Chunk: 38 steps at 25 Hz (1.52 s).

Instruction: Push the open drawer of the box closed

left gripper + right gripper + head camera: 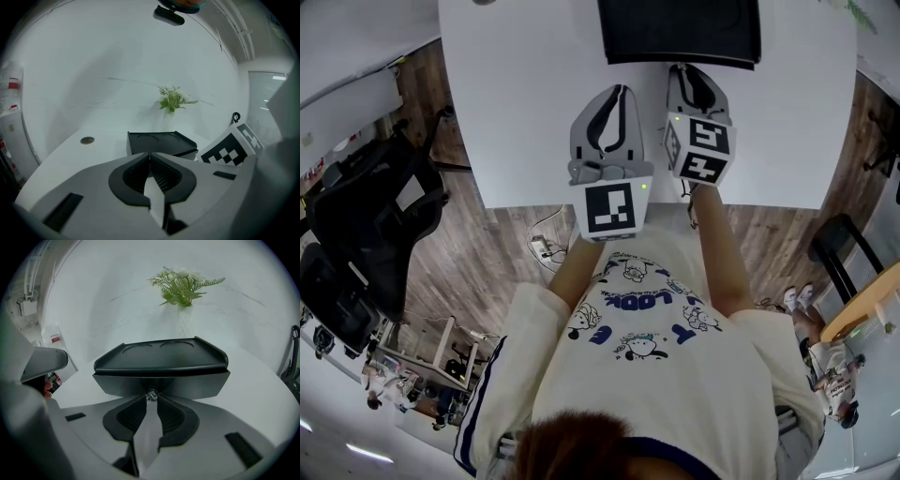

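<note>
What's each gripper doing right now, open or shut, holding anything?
Left gripper: closed, empty.
Right gripper: fingers closed on the small shiny round knob of the black box's drawer.

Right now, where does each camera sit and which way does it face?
Head view: on the person's head, facing steeply down at the table, box, left tool, right tool; forearms, shirt and hair show.
Left gripper view: on the left tool, looking along its shut jaws toward the box and plant; the right tool's marker cube at right.
Right gripper view: on the right tool, facing the drawer front, jaws closed on its knob.
Shared: both gripper views show box and plant.
</note>
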### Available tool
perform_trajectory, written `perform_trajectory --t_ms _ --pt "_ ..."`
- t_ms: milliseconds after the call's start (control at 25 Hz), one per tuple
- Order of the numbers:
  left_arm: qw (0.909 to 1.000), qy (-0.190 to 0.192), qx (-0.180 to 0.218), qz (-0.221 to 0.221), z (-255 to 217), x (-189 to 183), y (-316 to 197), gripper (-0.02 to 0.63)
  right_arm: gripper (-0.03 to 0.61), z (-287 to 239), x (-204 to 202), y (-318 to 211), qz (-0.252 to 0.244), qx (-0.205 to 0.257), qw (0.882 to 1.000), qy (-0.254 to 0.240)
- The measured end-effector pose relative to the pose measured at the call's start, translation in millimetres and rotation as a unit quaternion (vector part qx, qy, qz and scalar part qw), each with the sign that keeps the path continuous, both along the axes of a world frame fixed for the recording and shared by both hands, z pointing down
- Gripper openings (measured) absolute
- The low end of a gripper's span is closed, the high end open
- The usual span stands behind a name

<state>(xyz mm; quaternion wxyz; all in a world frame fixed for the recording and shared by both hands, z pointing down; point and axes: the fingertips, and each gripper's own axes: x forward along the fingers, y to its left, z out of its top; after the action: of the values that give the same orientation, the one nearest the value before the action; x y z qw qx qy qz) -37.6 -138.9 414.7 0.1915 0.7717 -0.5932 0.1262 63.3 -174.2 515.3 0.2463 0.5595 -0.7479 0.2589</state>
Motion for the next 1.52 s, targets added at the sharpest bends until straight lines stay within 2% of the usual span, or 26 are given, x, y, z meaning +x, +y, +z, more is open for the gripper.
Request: perform_trajectory --t_ms 920,1120,1280,1520 --pt "1.0000 -0.003 -0.009 -0.004 1.3 -5.3 -4.0 0.021 0.087 -1.7 -0.5 -14.9 0.005 0.000 1.000 -0.005" --pt "1.0000 0.001 -0.003 -0.008 -1.3 -7.0 -4.1 0.021 0.093 -0.4 -2.3 -15.7 0.005 0.005 1.000 0.001" --pt "0.9999 -0.001 0.007 -0.008 -9.9 -6.9 -3.8 0.021 0.161 -4.3 -5.0 -8.6 -0.002 0.006 1.000 -0.002" --pt "0.9993 0.002 0.034 -0.014 -33.1 -9.2 -2.3 0.021 0.150 -41.5 -9.7 6.0 0.007 0.034 0.999 -0.028"
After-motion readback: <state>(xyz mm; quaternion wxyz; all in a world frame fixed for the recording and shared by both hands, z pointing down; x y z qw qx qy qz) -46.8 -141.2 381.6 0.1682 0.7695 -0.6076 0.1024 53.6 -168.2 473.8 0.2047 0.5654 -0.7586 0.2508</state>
